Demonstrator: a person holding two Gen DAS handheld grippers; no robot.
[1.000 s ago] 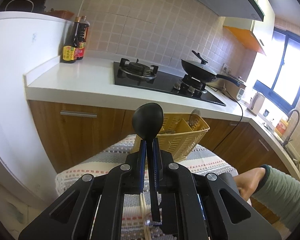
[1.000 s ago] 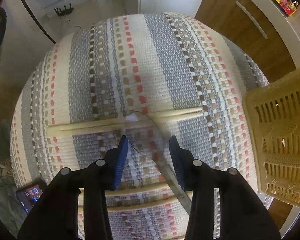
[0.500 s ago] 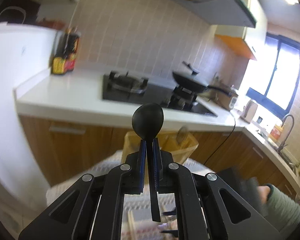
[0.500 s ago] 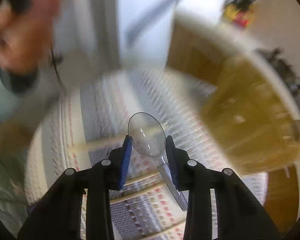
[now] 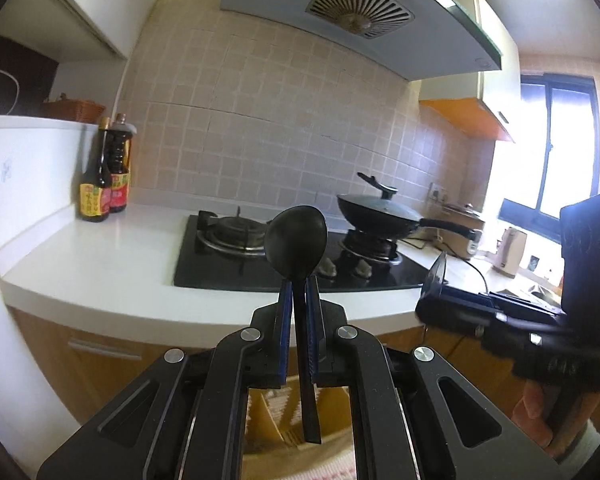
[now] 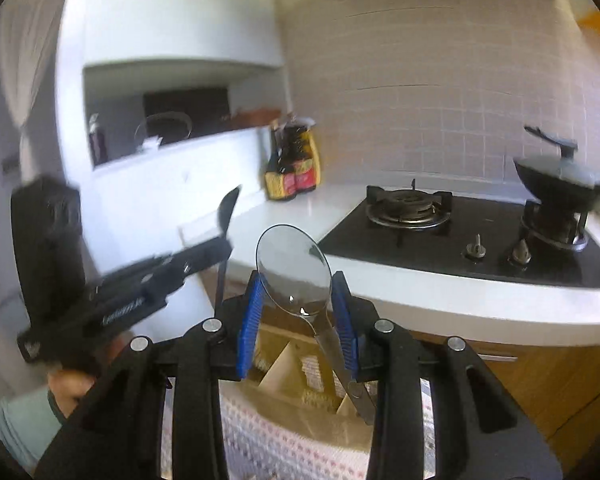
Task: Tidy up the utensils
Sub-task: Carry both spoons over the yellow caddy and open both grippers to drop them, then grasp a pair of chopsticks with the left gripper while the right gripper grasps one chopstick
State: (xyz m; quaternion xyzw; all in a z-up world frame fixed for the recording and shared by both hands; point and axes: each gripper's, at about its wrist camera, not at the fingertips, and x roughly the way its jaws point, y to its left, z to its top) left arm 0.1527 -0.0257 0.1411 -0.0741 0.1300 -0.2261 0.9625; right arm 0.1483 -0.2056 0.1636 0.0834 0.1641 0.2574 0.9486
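The left hand-held gripper (image 5: 299,312) is clamped on the flat handle of a black plastic ladle-shaped spoon (image 5: 296,240), whose bowl stands upright above the fingertips while the handle end hangs down between the arms of the tool. The right hand-held gripper (image 6: 298,312) is closed on a shiny metal spoon (image 6: 294,276); the bowl sits between the blue pads (image 6: 250,312) and the handle slants down and to the right. Both tools are held up in the air, side by side, each visible in the other's camera. Beneath them lies the yellow slotted plastic utensil basket (image 6: 284,364) with its inner dividers, standing on the striped woven cloth (image 6: 260,440) that covers the table.

The likely step is lowering each spoon, handle first, into a compartment of the basket. Several things could go wrong. The metal spoon seems to be caught at the widest, rounded part of its bowl and sits crooked, so it may pivot or slide out if tilted further. Its slanted handle could strike a divider or catch in a slot of the basket wall rather than enter a compartment. The two tools hang near each other, so lowering both together risks a knock. The basket looks light and could shift or tip on the soft cloth if a handle pushes its rim. Which compartment suits which spoon cannot be judged here.
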